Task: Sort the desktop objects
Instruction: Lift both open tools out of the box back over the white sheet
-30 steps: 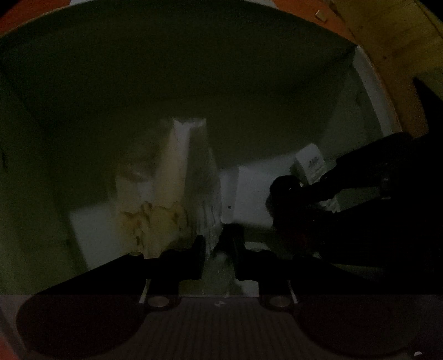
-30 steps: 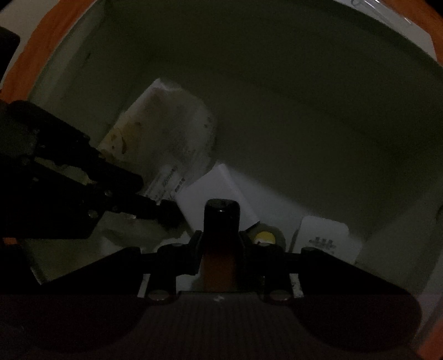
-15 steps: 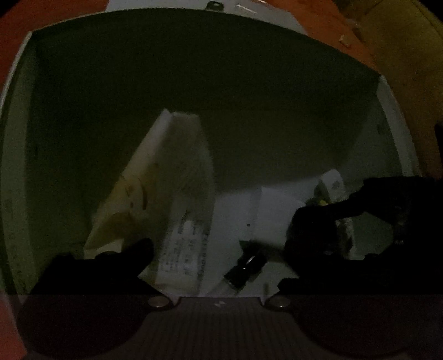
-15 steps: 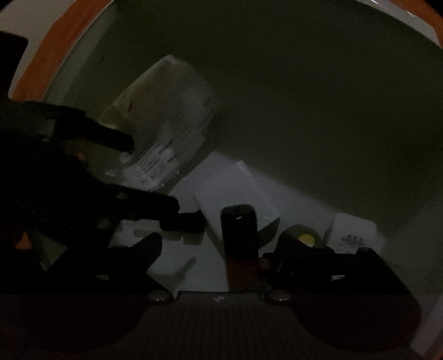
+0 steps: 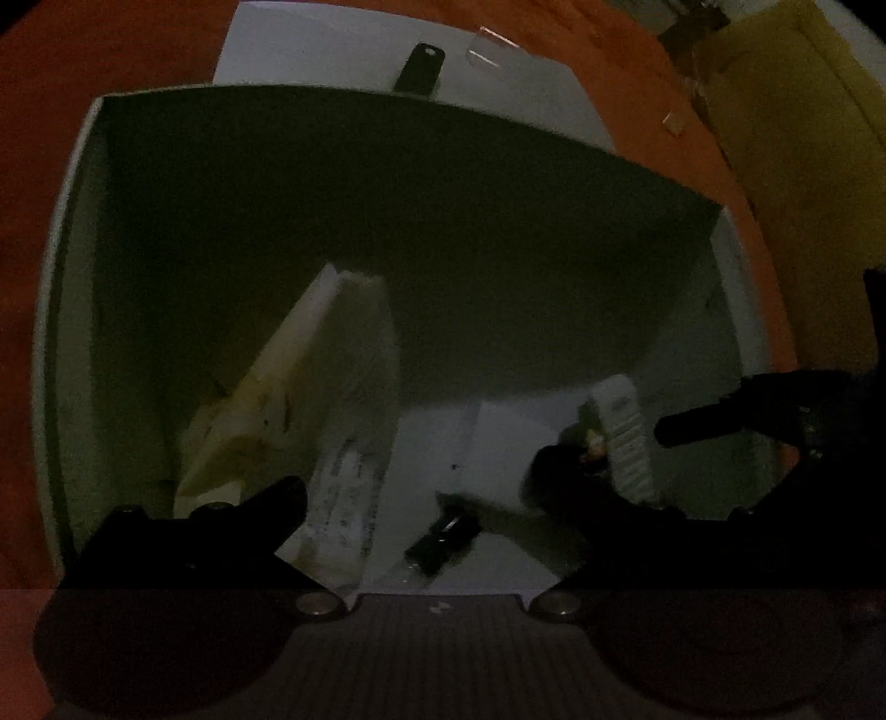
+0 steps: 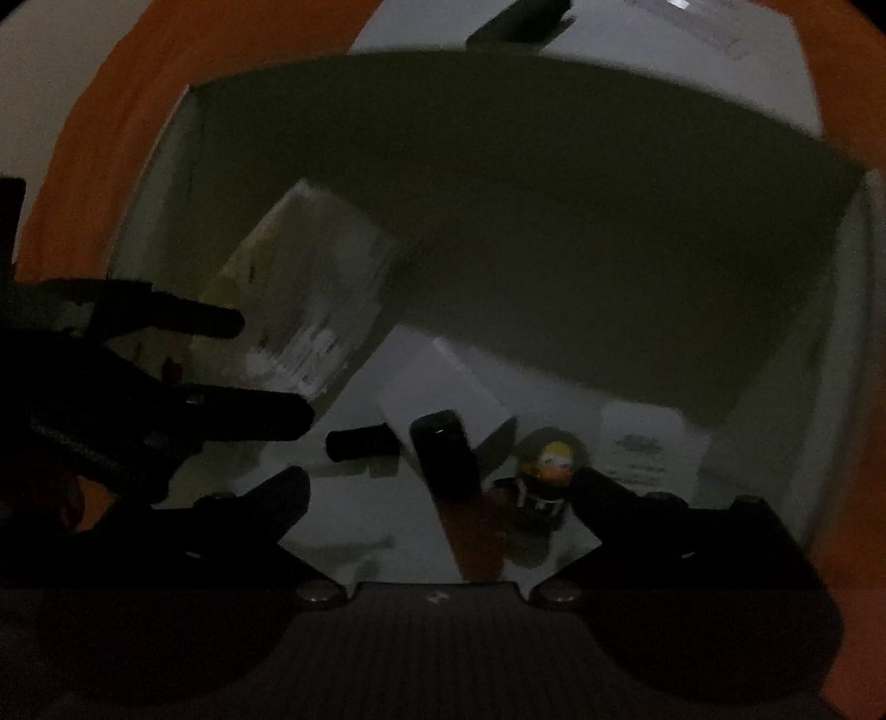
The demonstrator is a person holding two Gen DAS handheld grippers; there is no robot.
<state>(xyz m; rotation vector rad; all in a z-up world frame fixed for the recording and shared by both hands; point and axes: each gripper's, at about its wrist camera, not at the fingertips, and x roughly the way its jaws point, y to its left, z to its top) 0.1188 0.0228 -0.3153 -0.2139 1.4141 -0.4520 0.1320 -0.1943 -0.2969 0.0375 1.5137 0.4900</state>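
Observation:
A white box (image 5: 55, 343) (image 6: 855, 343) sits on the orange table and both grippers hang over its inside. My left gripper (image 5: 421, 476) is open above a small black-capped object (image 5: 443, 537) and a labelled plastic bag (image 5: 310, 399). My right gripper (image 6: 440, 479) has its jaws opening. A brown bottle with a black cap (image 6: 470, 531) leans between its fingers, and no pad touches it. Beside the bottle are a yellow-headed figurine (image 6: 554, 465), a white adapter (image 6: 648, 448) and a white card (image 6: 443, 382).
Beyond the box lies a white sheet (image 5: 332, 50) with a flat black object (image 5: 421, 66) and a clear item (image 5: 487, 50) on it. Yellowish wood (image 5: 803, 138) shows past the table's right edge. In the right wrist view the left gripper's fingers (image 6: 221, 321) reach in from the left.
Both grippers went from shut to open and rose, so more of the box rim shows. The right one let go of the bottle, and the left one released the bag.

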